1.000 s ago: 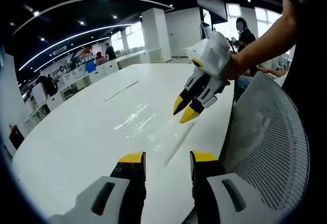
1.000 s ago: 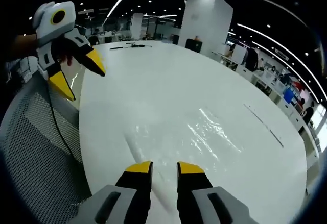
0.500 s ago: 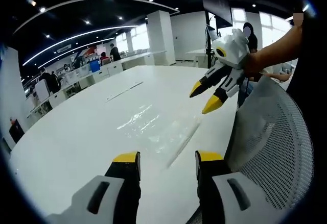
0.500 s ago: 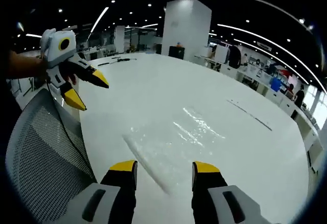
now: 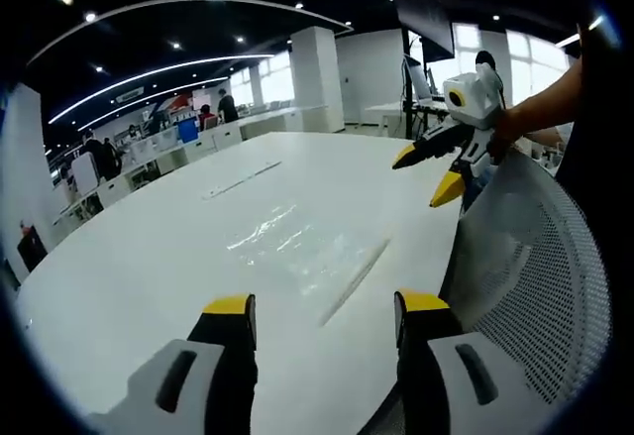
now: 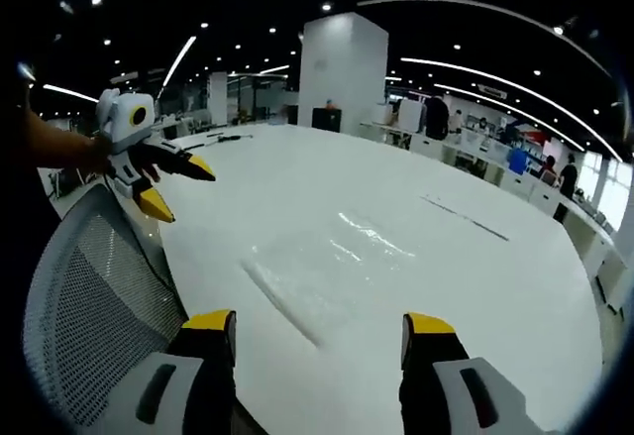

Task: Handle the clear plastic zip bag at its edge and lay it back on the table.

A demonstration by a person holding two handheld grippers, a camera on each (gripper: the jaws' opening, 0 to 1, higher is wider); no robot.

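Zip bag (image 5: 312,257) flat on table (image 5: 149,257)

Both grippers: white-grey bodies, black fingers (image 5: 231,351) with yellow tips.

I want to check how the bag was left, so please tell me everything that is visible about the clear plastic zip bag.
The clear plastic zip bag lies flat on the white table, near the edge by the mesh chair. It is transparent and thin, with wrinkles that catch the ceiling lights. Its zip strip shows as a straight ridge along the side nearest the chair. It looks empty. Neither the left gripper nor the right gripper touches it; both have open jaws.
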